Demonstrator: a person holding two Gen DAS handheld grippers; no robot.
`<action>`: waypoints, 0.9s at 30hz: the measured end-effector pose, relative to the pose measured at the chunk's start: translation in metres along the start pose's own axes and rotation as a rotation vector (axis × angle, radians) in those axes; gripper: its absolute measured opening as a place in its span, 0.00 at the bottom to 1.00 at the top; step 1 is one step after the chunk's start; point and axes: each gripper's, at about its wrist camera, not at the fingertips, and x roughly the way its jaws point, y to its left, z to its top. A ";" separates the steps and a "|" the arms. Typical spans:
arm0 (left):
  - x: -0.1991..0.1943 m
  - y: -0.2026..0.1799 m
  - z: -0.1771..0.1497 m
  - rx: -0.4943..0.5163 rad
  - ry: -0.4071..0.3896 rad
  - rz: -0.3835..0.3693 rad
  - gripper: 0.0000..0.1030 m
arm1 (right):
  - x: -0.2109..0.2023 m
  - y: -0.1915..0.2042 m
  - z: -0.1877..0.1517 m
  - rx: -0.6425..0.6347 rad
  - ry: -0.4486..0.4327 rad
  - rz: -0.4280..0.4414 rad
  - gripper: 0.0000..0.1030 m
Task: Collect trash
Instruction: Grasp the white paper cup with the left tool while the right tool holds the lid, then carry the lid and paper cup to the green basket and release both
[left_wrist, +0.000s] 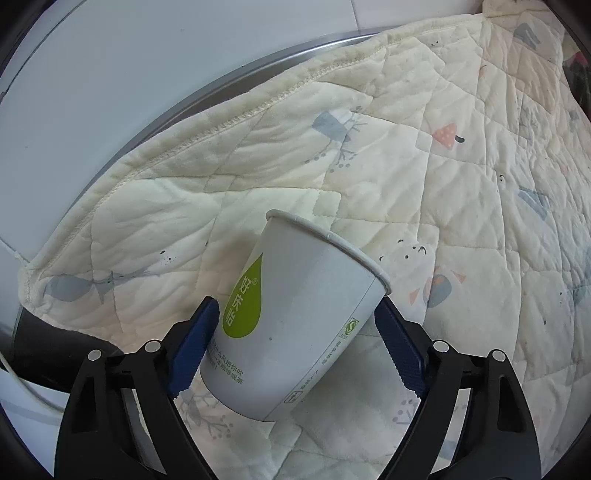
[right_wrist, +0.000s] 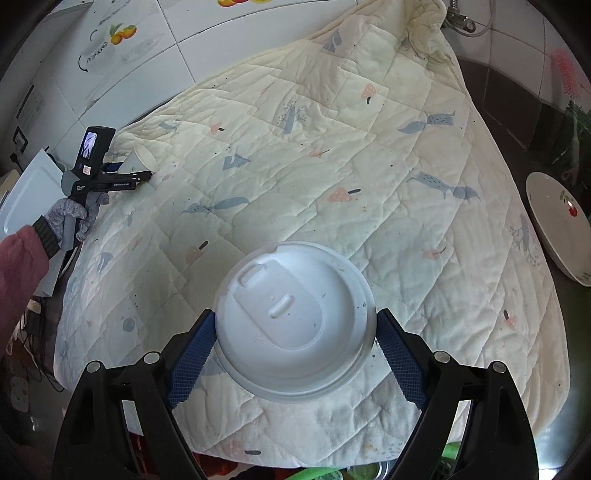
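Observation:
A white paper cup (left_wrist: 295, 314) with a green drop logo sits tilted between the blue pads of my left gripper (left_wrist: 297, 303), both pads pressing its sides, its mouth pointing away. In the right wrist view the same cup (right_wrist: 142, 157) shows small at the far left in the left gripper (right_wrist: 125, 173), which a gloved hand (right_wrist: 70, 218) holds above the quilt's edge. My right gripper (right_wrist: 295, 314) is shut on a round white plastic lid (right_wrist: 291, 317), gripped at its rim on both sides, top face towards the camera.
A cream quilted cloth (right_wrist: 332, 166) with printed birds and mushrooms covers the table. A white flowered plate (right_wrist: 554, 225) lies at the right edge. A tap (right_wrist: 458, 18) and tiled wall stand behind. Green items (right_wrist: 321, 472) show below the cloth's near edge.

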 end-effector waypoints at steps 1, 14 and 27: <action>0.000 0.000 0.000 -0.005 -0.008 -0.006 0.76 | -0.001 0.000 -0.003 0.005 0.001 -0.001 0.81; -0.031 -0.009 -0.023 -0.138 -0.031 -0.022 0.60 | -0.018 0.000 -0.028 0.055 -0.025 0.016 0.81; -0.120 -0.061 -0.065 -0.212 -0.061 -0.034 0.59 | -0.060 -0.017 -0.068 0.050 -0.074 0.042 0.81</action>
